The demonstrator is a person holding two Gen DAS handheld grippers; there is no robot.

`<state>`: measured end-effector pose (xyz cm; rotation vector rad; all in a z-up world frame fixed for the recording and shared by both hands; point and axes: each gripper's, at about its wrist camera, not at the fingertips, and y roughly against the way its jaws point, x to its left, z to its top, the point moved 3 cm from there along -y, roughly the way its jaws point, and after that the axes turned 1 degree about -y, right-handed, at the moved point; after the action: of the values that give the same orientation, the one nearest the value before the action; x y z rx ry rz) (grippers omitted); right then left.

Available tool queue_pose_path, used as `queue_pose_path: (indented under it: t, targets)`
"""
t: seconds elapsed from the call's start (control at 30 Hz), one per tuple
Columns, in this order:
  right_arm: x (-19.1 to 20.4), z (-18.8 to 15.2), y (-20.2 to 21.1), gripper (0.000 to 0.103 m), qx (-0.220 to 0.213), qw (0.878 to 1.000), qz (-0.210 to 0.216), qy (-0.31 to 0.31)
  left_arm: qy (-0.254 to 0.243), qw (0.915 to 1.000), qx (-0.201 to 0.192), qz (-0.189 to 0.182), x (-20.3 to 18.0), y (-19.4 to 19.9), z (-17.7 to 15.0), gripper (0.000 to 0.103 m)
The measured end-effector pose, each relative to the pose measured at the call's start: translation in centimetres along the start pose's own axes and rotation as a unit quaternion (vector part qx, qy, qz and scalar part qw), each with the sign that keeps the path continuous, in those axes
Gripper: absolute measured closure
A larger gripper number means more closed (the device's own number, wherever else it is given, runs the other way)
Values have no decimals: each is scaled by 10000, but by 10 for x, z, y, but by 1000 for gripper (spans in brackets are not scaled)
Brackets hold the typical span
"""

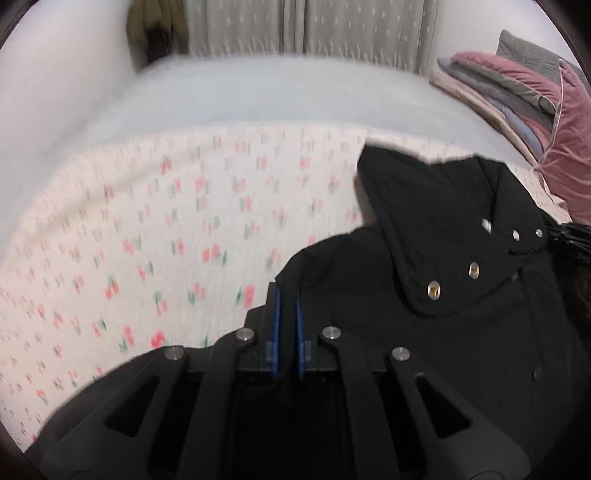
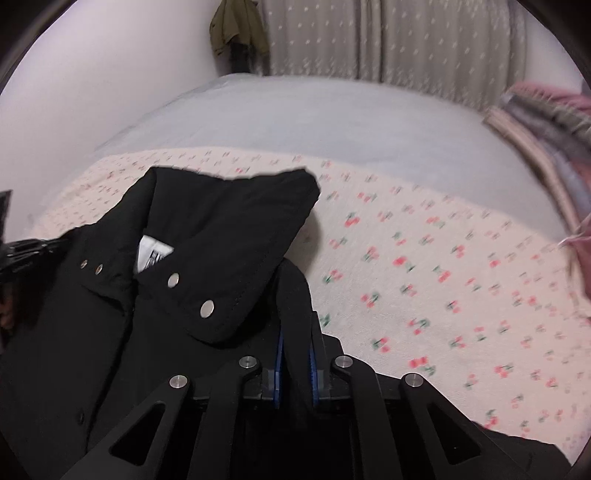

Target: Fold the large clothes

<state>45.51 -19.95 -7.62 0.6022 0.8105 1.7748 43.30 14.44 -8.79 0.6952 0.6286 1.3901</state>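
A large black jacket (image 1: 461, 295) with metal snaps on its collar hangs between my two grippers above a bed. My left gripper (image 1: 287, 295) is shut on the jacket's left shoulder edge, with black fabric pinched between its blue pads. In the right wrist view the jacket (image 2: 110, 332) fills the lower left, its collar and a white label (image 2: 151, 254) showing. My right gripper (image 2: 295, 332) is shut on the jacket's right shoulder edge. The jacket's lower part is hidden below both views.
A cream sheet with a red cherry print (image 1: 147, 240) covers the near half of the bed; a pale blue sheet (image 1: 277, 92) covers the far half. Folded pink and grey bedding (image 1: 535, 103) is stacked at the right. Curtains (image 2: 388, 37) and a hanging olive garment (image 2: 236, 29) stand behind.
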Motion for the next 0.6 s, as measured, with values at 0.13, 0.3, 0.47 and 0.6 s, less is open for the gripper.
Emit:
queue_pose_path:
  t: [0.13,0.3,0.47,0.6]
  targets:
    - [-1,32,24,94,-692,9934,-898,202,51,9979,-649,56,-14,10,55,95]
    - [-38,70,32,84,-1161,9805,-1566,-232,-10,9941,-1056,251,-37,-12,112,81]
    - [-76,54,-37,25,-139,9757,-2067,-710,-138,9956,-72,927,-39,-79,86,45]
    - [-95,34,-33,25,19,9804,-1587,-1167,38,9984,33,566,-27,-60,78,33]
